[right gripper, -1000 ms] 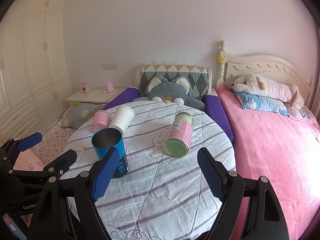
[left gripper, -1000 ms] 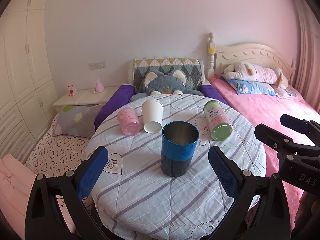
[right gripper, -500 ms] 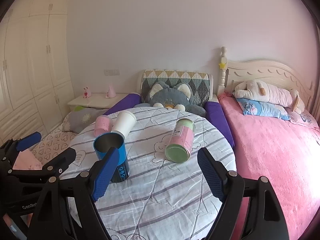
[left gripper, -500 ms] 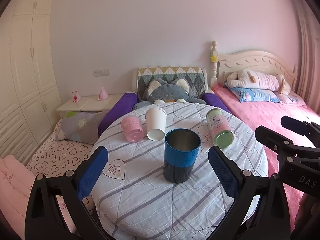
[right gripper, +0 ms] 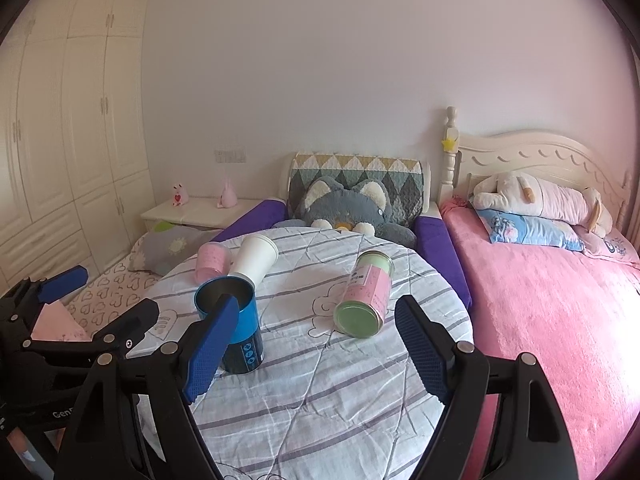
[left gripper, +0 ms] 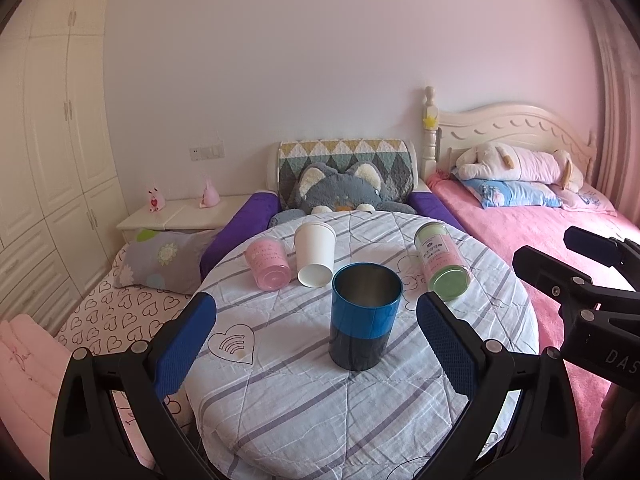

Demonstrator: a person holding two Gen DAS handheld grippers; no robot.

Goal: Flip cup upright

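A blue and black metal cup stands upright, mouth up, on the round cloth-covered table; it also shows in the right wrist view. A white paper cup, a pink cup and a pink and green can lie on their sides behind it. My left gripper is open and empty, short of the blue cup. My right gripper is open and empty, in front of the can.
A purple sofa with a grey cat plush stands behind the table. A pink bed lies to the right. A white bedside table and wardrobe stand at the left. A heart-print mattress lies left of the table.
Both grippers have drawn back and risen a little from the table, staying open. The cups and can have not moved.
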